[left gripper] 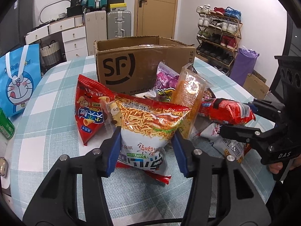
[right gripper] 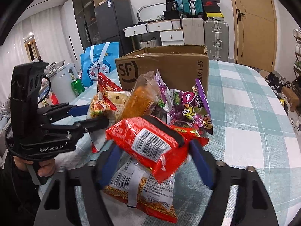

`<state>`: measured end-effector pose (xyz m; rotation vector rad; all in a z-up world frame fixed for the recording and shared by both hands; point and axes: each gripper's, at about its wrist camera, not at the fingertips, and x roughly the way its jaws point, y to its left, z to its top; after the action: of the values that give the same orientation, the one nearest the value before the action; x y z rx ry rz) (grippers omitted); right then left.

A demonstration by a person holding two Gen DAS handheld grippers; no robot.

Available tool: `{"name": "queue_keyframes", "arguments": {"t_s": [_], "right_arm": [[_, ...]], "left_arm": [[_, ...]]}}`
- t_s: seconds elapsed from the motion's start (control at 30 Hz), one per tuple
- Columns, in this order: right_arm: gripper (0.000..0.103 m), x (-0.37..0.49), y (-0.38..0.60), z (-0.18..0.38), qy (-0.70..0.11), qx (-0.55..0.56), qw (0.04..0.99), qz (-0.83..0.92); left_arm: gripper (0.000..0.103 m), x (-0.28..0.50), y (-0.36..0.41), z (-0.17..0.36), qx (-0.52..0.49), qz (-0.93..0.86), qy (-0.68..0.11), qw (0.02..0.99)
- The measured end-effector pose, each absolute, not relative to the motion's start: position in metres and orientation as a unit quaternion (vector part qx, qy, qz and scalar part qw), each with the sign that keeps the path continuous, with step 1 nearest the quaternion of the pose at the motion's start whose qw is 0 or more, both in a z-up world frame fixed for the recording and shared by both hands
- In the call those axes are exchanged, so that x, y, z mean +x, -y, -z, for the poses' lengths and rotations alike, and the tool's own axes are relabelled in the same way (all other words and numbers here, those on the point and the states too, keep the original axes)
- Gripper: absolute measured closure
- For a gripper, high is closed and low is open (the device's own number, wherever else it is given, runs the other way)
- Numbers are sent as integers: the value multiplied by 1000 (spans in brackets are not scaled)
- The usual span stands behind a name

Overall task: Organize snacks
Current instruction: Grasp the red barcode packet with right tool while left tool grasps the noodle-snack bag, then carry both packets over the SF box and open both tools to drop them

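A pile of snack bags lies on the checked table in front of an open cardboard SF box. My left gripper is shut on a white-and-red noodle-snack bag, its blue pads pressing both sides. My right gripper is shut on a red snack pack and holds it above another noodle-snack bag. The right gripper also shows in the left wrist view, holding the red pack. A red cone-snack bag, an orange pack and purple bags lie in the pile.
A blue Doraemon bag and a green can stand at the table's left edge. Drawers, suitcases, a door and a shoe rack stand behind the table. The SF box also shows in the right wrist view.
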<state>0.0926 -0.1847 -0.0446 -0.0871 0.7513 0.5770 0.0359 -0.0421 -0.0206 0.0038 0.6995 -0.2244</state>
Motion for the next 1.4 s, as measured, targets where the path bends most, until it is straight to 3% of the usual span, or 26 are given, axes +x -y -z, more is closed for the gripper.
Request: {"name": "queue_keyframes", "arguments": {"t_s": [0.13,0.27,1.4], "right_arm": [[42,88,186,43,-355,-39,890,-285],[45,85,187,42,-349,-36,892,-285],[45,103,182,-24,-283,-2,921,-266]], "left_arm": [[57,35,39,20,-3,106,-337,936],[58,32,36,18,-8,103,-329,939],[59,27,19,-60,-39,66,-263,962]]}}
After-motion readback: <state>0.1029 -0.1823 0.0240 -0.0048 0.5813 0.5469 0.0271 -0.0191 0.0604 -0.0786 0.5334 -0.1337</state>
